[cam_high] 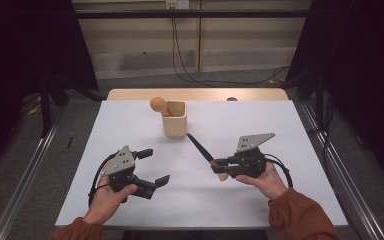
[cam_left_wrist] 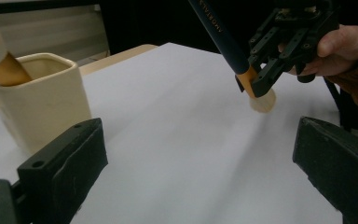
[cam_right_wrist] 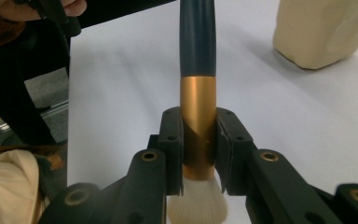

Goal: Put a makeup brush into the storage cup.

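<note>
White table w/ cream cup at the back centre, a round-headed wooden tool leaning in it. Right gripper has jaws clamped on the brush at its gold ferrule, held over the table, handle toward the cup, bristles down. Brush prob. light, stiff handle, soft bristles, slick metal; ferrule is a fair hold. Left gripper jaws wide open, empty. Tool in the cup may crowd entry.

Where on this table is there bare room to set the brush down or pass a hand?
The white table is bare left of the cream cup, right of it toward the far right corner, and along the near edge between the two hands. It is crowded in the middle, where the right tool holds the brush, and at the open left tool.
</note>
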